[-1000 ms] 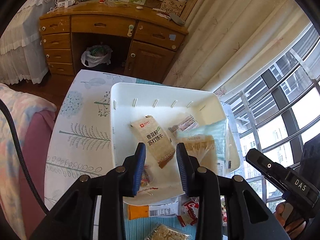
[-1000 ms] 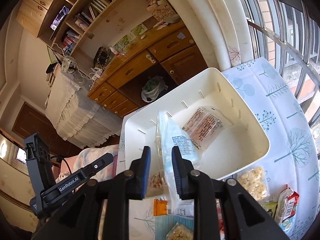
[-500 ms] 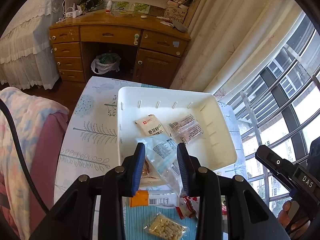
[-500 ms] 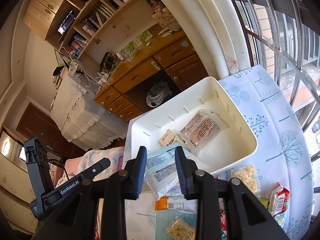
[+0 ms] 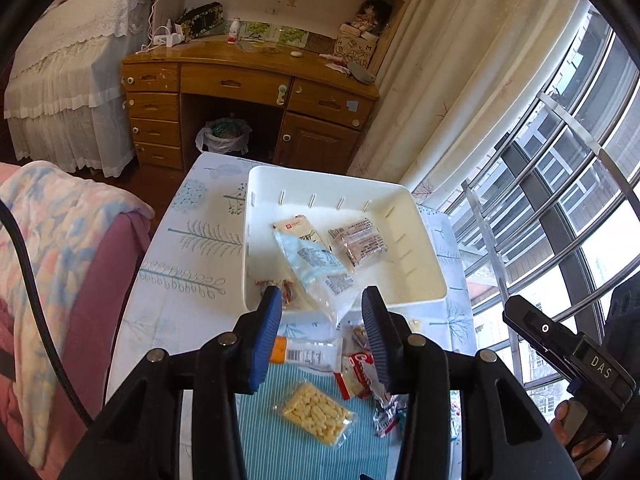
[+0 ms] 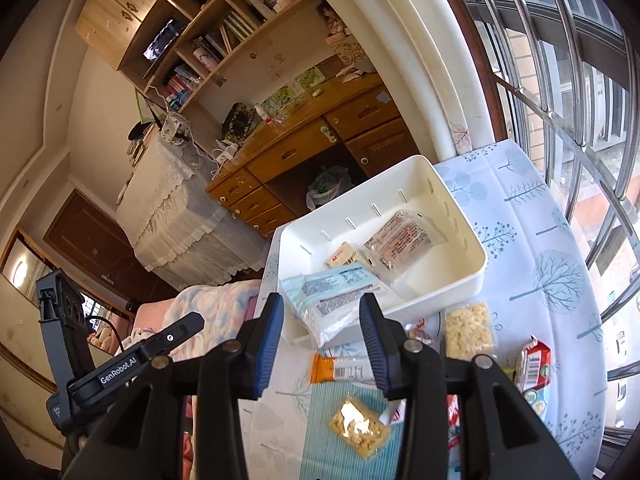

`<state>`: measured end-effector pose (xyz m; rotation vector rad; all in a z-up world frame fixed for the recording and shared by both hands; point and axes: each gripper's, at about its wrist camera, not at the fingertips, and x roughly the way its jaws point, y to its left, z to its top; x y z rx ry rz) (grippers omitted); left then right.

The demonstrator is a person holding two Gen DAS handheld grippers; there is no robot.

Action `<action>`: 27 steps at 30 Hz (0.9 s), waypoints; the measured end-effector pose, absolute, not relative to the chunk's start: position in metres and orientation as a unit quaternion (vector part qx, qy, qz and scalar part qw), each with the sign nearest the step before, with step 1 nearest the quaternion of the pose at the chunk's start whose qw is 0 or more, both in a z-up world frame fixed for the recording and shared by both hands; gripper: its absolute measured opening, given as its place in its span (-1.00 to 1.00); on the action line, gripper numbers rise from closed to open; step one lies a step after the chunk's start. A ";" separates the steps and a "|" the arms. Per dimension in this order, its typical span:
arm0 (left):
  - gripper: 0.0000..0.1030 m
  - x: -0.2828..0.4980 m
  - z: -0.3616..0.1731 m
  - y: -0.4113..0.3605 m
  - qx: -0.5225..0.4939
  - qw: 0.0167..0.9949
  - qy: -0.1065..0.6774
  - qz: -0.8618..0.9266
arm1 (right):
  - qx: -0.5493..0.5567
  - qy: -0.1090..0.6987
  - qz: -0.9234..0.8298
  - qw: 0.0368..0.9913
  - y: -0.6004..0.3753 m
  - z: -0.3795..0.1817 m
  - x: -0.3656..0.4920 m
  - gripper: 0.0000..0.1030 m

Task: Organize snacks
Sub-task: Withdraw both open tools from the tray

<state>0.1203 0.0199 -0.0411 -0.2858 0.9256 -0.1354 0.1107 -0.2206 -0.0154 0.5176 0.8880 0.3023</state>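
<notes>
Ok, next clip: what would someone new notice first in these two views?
Probably the white bin in the middle of the tree-print tablecloth, with a pale blue packet draped over its near rim. Then both grippers, left and right, jaws opening with nothing between them, above loose snacks like the yellow-pellet bag.

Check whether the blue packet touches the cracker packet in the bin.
Touching. The left wrist view shows the blue packet lying over the cracker packet inside the bin, no gap between.
</notes>
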 end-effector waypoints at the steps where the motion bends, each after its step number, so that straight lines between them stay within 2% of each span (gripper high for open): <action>1: -0.18 0.113 -0.040 0.020 -0.137 0.883 0.444 -0.063 | 0.244 0.423 0.146 0.860 -0.220 -0.015 0.106 -0.22; 11: 0.06 0.046 -0.041 0.020 -0.143 0.886 0.438 -0.045 | 0.211 0.435 0.164 0.860 -0.219 -0.018 0.063 -0.19; 13: 0.07 0.035 -0.043 0.020 -0.146 0.886 0.439 -0.041 | 0.208 0.438 0.166 0.858 -0.220 -0.021 0.055 -0.02; 14: 0.08 0.029 -0.044 0.020 -0.147 0.885 0.440 -0.039 | 0.206 0.439 0.168 0.858 -0.221 -0.022 0.051 0.00; 27: 0.30 -0.015 -0.067 0.012 -0.145 0.871 0.469 -0.022 | 0.136 0.466 0.159 0.860 -0.223 -0.047 0.011 0.00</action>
